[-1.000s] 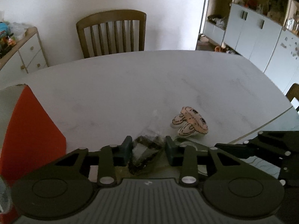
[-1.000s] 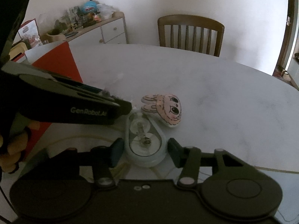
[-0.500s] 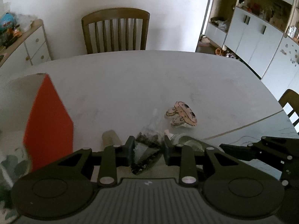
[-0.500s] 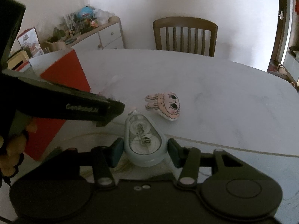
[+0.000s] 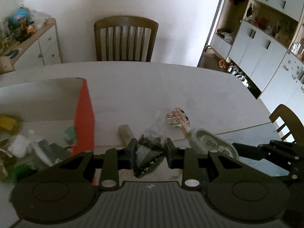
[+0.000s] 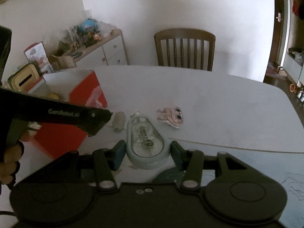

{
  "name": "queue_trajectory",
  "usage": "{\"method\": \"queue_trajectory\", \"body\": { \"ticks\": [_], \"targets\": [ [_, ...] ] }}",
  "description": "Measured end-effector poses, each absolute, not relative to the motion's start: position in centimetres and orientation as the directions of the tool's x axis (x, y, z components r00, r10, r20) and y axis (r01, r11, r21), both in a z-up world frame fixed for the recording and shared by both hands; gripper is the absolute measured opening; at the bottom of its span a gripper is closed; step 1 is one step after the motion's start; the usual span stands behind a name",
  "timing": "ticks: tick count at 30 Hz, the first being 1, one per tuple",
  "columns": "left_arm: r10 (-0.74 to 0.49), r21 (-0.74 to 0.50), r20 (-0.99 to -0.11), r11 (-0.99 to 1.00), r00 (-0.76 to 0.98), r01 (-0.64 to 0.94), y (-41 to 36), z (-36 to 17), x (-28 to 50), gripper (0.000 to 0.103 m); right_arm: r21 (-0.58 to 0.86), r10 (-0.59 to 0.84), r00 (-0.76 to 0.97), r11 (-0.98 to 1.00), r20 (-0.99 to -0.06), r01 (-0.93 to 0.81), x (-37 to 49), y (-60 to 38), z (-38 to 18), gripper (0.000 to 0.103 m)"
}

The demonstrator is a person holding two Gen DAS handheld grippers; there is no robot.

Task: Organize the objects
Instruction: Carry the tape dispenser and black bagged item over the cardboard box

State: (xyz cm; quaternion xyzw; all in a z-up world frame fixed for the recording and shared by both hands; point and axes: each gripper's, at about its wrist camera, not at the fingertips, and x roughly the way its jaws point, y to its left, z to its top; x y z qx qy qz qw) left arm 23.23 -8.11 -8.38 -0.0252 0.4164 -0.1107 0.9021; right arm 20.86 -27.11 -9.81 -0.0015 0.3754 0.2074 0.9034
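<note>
Since your left gripper [image 5: 150, 150] squeezes a soft, crinkly bag [image 5: 150, 156], pinch gently; your right gripper [image 6: 148, 153] grips the hard, smooth tape case [image 6: 146, 142] by its sides.

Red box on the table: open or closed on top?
Open: the red box shows its white inside, with assorted items lying in it.
</note>
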Motion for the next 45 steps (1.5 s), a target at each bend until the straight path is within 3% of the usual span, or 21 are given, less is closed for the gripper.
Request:
{"method": "queue_trajectory", "body": {
  "ticks": [20, 45],
  "targets": [
    [-0.171, -0.137, -0.711, 0.985, 0.682, 0.105, 2.0, -3.2, 18.5, 0.030, 0.118, 0.423, 0.675, 0.886, -0.604, -0.449, 16.3, -18.4, -3.2, 0.050],
    [-0.040, -0.039, -0.727, 0.999, 0.685, 0.016, 16.5, -4.4, 21.7, 0.030, 0.091, 0.420, 0.667, 0.878, -0.615, -0.469, 18.9, -6.1, -3.6, 0.050]
  ]
}}
